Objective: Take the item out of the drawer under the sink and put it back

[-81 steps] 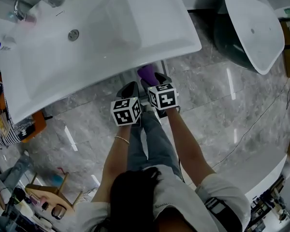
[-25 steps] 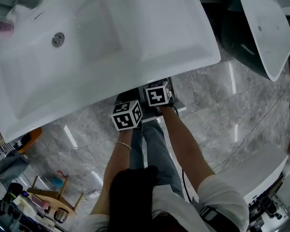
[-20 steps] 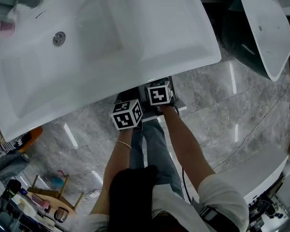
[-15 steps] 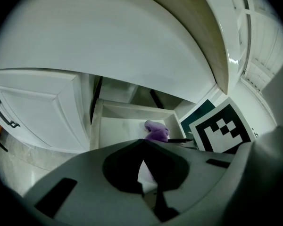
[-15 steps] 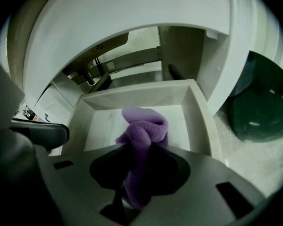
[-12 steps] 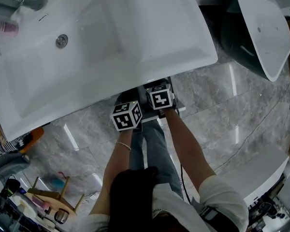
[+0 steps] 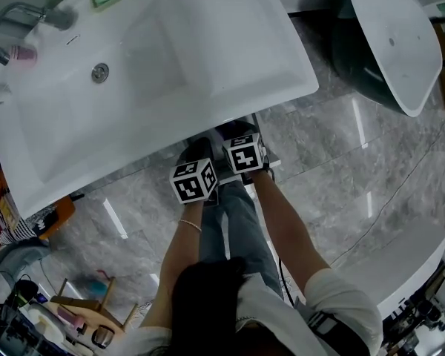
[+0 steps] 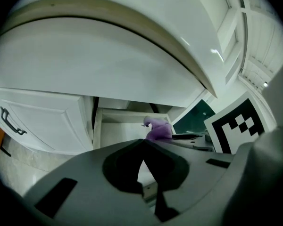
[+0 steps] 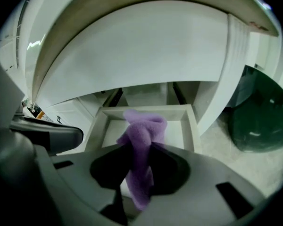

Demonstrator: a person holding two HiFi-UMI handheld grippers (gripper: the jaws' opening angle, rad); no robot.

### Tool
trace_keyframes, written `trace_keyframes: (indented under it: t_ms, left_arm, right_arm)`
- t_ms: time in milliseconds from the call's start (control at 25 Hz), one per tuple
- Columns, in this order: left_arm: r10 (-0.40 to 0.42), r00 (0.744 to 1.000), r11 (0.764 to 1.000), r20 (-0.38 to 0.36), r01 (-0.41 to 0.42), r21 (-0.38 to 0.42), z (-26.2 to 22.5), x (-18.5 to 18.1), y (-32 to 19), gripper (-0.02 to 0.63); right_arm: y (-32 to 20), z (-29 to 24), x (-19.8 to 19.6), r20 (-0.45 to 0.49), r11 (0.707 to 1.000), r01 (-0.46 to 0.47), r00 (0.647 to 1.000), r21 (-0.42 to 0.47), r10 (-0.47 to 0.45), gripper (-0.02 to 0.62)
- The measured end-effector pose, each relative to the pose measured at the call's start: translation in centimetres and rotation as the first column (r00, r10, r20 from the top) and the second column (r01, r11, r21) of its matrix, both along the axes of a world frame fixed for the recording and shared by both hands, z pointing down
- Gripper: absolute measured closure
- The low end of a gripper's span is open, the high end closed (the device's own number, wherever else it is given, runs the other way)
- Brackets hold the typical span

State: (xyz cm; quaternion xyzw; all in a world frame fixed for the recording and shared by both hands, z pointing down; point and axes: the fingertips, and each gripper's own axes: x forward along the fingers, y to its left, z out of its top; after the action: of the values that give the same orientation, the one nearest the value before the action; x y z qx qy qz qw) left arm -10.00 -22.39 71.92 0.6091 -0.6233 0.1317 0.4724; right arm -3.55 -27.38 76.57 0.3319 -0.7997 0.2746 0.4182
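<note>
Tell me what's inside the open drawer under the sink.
Only bare white bottom shows in the drawer. The purple cloth, held in the right hand-held gripper, hides its middle and front from view.

Floor (image 7: 334, 169): grey veined marble, glossy, with light streaks (image 7: 116, 219) reflecting off it. White sink (image 7: 230, 65) unit with a panelled cabinet door (image 8: 42, 121) and dark handle (image 8: 10, 122). Second white basin (image 7: 393, 43) on a dark base (image 7: 352, 61) near the floor's top-right corner. Small wooden stand (image 7: 74, 302) at bottom-left.
</note>
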Motion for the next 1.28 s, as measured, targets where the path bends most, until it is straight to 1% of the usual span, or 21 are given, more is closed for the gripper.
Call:
trace_keyframes:
  t_ms: [320,600,840,1040,1280]
  left_arm:
    - [0.029,1.000,1.000,0.003,-0.029,0.008,-2.4,0.7,1.2,0.603]
    - [0.050,0.999,0.998,0.011,-0.050,0.023,-4.7,1.2,1.6,0.603]
    - [0.050,0.999,0.996,0.010,-0.050,0.071,-7.7,1.9,1.7,0.603]
    - [0.089,0.996,0.994,0.018,-0.090,0.067,-9.0,2.4,2.9,0.603]
    - [0.055,0.998,0.993,0.035,-0.058,0.099,-12.0,1.5,3.4,0.603]
  right_arm:
    - [1.4,-3.6,0.8,0.009,1.000,-0.004,1.000,0.012,0.004,0.488]
    - [2.6,-6.9,1.2,0.042,0.999,-0.022,0.999,0.027,0.021,0.488]
    - [3.2,-9.7,0.9,0.056,0.999,-0.001,0.998,0.047,-0.002,0.488]
    - [4.2,-11.2,0.8,0.060,0.998,0.021,0.998,0.057,-0.025,0.488]
    - [5.5,-14.5,1.3,0.079,0.997,0.015,0.997,0.073,-0.021,0.488]
